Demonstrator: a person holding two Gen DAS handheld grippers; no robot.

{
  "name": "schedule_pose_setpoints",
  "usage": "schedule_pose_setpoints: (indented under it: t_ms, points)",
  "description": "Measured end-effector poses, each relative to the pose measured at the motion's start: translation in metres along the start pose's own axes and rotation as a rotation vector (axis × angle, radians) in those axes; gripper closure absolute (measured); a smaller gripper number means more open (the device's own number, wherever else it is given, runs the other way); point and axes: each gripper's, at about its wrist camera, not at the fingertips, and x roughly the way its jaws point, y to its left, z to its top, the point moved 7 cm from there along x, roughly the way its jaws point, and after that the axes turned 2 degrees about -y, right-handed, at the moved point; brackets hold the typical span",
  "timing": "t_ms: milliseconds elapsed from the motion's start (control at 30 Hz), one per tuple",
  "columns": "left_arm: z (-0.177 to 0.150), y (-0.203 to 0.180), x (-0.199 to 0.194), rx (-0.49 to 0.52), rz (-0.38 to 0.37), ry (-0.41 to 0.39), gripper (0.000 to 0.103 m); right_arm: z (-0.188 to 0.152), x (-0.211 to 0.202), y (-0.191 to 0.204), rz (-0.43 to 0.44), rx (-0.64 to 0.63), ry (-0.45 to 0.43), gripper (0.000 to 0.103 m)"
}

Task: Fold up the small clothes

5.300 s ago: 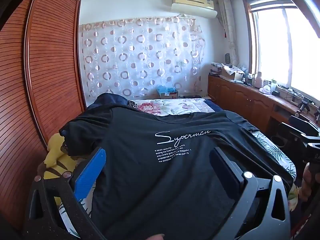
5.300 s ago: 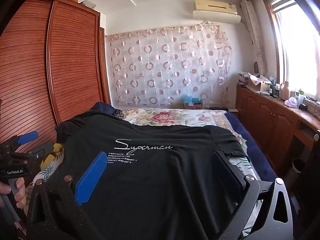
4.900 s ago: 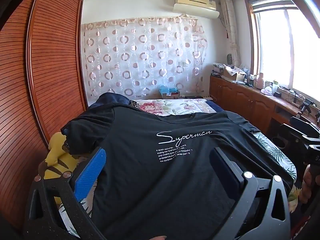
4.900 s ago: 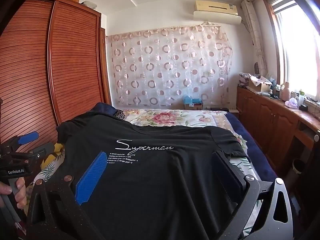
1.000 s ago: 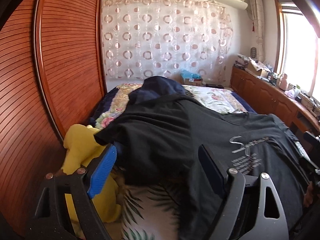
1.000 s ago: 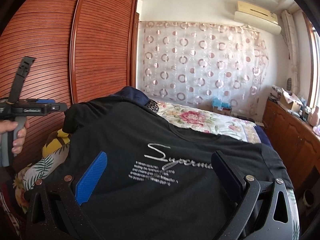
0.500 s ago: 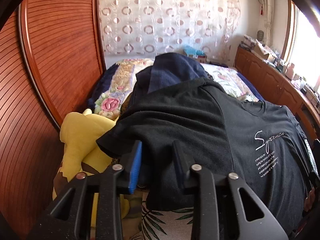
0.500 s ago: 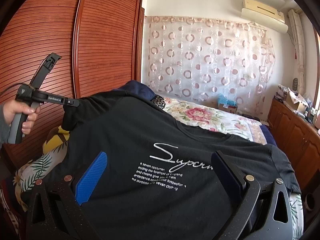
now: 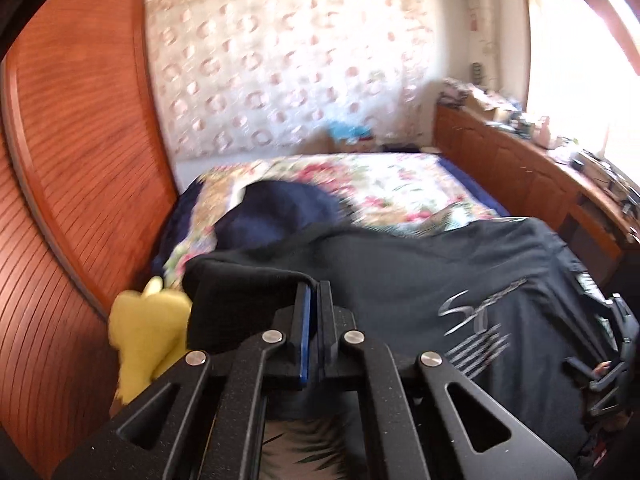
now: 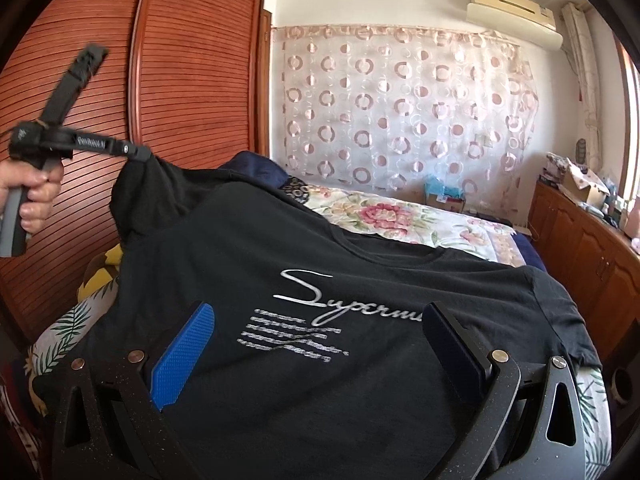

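Across the bed (image 10: 404,216), front side up, lies the black T-shirt (image 10: 360,360). White script on its chest reads "Superm" before the right gripper's finger cuts it off; the small lines of print beneath are too blurred to read. From the left wrist view only a smeared "S" and streaks of that print show.

Up at the shirt's left sleeve (image 10: 152,184), the left gripper (image 9: 314,292) has just been closing, and its jaws are now pressed together on the sleeve's hem, a fold of black cloth pinched between the blue pad and the black one. In the right wrist view the sleeve is drawn up off the bed into a peak under that gripper, which a hand (image 10: 36,192) holds by its grey handle; white lettering along the gripper's body is too small to read.

The right gripper (image 10: 316,328) hovers low over the shirt's lower half, jaws spread wide, nothing between them but the printed chest beyond.

A yellow plush toy (image 9: 148,332) sits just beside the lifted sleeve, between the bed's edge and the slatted wooden wardrobe (image 10: 192,60), so that side is tight. The far half of the bed, with its floral cover, is bare apart from a dark blue bundle (image 9: 280,212) near the shirt's shoulder. Wooden cabinets (image 10: 592,248) run close along the bed's other side.
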Motion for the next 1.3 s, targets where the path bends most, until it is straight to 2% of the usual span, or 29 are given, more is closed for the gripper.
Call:
schedule_pose_setpoints:
  t_ms: [167,233,300,333,467,567,667,900,1133,1233,1300]
  points:
    - [0.020,-0.071,0.000,0.093,-0.101,-0.018,0.100,-0.001,-0.006,-0.016,-0.040,0.040,-0.003,0.000]
    - [0.020,-0.090,0.002,0.118,-0.106,-0.013,0.096,-0.001,-0.005,-0.021,-0.049,0.051,0.002,0.000]
    - [0.017,-0.096,0.002,0.129,-0.112,-0.004,0.078,-0.002,-0.005,-0.021,-0.051,0.068,0.015,0.000]
    - [0.015,-0.099,0.000,0.132,-0.122,-0.005,0.063,-0.002,-0.004,-0.021,-0.049,0.076,0.021,0.000]
    - [0.006,-0.097,-0.012,0.129,-0.139,-0.016,0.045,0.002,-0.003,-0.014,-0.035,0.089,0.031,0.000]
    - [-0.008,-0.090,-0.023,0.097,-0.119,-0.039,0.032,0.004,0.001,-0.013,-0.007,0.093,0.040,0.000]
    - [-0.027,-0.078,-0.029,0.047,-0.116,-0.045,0.028,0.005,0.009,-0.005,0.059,0.092,0.058,0.005]
    - [-0.080,-0.055,-0.048,-0.021,-0.007,-0.119,0.028,0.013,0.047,0.033,0.217,0.066,0.128,0.023]
    - [-0.111,-0.050,-0.064,-0.071,0.032,-0.147,0.028,0.024,0.096,0.087,0.344,0.014,0.192,0.027]
    - [-0.121,-0.050,-0.067,-0.065,0.048,-0.147,0.028,0.020,0.121,0.110,0.415,0.020,0.254,0.028]
    - [-0.127,-0.051,-0.068,-0.067,0.045,-0.144,0.028,0.018,0.139,0.125,0.436,0.019,0.291,0.032]
